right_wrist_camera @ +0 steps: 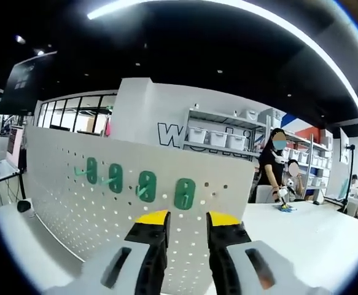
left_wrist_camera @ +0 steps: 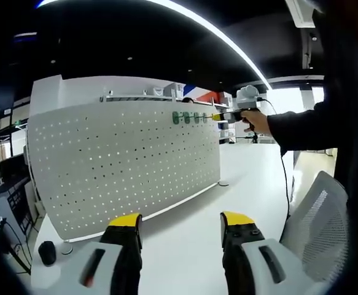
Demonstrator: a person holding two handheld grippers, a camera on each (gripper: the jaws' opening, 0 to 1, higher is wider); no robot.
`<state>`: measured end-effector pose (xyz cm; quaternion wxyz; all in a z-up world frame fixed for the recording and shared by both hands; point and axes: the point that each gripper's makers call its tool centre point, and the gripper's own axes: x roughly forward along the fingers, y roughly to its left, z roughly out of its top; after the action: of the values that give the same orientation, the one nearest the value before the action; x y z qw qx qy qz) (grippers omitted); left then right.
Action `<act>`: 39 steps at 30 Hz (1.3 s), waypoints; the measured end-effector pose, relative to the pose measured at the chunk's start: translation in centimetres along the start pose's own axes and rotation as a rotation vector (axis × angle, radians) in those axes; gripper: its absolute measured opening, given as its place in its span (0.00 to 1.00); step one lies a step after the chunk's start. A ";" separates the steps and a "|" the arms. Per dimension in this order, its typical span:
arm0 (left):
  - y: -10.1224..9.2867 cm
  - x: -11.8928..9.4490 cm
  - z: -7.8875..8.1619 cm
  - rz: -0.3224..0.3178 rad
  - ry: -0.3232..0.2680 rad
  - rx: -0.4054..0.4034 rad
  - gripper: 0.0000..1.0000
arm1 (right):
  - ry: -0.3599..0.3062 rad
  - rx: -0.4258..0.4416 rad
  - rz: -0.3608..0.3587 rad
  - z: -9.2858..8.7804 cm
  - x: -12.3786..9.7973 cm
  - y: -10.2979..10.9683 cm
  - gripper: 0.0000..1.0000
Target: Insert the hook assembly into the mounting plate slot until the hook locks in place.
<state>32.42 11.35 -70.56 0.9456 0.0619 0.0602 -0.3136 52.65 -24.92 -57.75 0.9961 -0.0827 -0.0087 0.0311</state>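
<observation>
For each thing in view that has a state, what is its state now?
Pegboard: upright on the table.
Green hooks: four in a row, mounted near the pegboard's top edge.
Left gripper: open, empty, low over the table.
Right gripper: jaws slightly apart, empty, close to the rightmost hook.

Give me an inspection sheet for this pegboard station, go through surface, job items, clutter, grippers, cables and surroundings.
Surface: white table, pegboard standing upright on it.
Job's things: four green hooks in a row near the pegboard's top edge.
Clutter: small dark object at the table's corner.
Grippers: left gripper open, holding nothing; right gripper at the hook row, jaws slightly apart, nothing seen between them.
Cables: one hanging below the person's hand.
Surroundings: shelving with bins, people standing behind.
</observation>
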 end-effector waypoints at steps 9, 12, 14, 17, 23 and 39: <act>0.5 -0.2 0.5 0.008 -0.017 -0.019 0.52 | -0.011 -0.007 0.047 -0.2 -2.6 1.9 0.36; 0.7 -0.4 0.8 0.014 -0.021 -0.022 0.52 | -0.015 -0.014 0.067 -0.1 -3.6 2.6 0.39; 1.0 -0.6 1.1 0.018 -0.028 -0.022 0.53 | -0.020 -0.010 0.077 0.0 -4.1 2.8 0.41; 1.3 -0.8 1.6 0.025 -0.035 -0.014 0.53 | -0.022 -0.004 0.089 -0.1 -5.0 3.4 0.42; 2.0 -1.3 2.3 0.039 -0.045 -0.002 0.54 | -0.011 0.006 0.131 -0.4 -6.9 5.0 0.45; 2.8 -2.7 2.8 0.082 -0.063 0.006 0.55 | 0.011 0.057 0.246 -1.2 -13.1 10.6 0.53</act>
<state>32.13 14.76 -67.12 0.9590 0.0574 0.0268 -0.2763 38.94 -15.49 -60.87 0.9867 -0.0549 0.0080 0.1529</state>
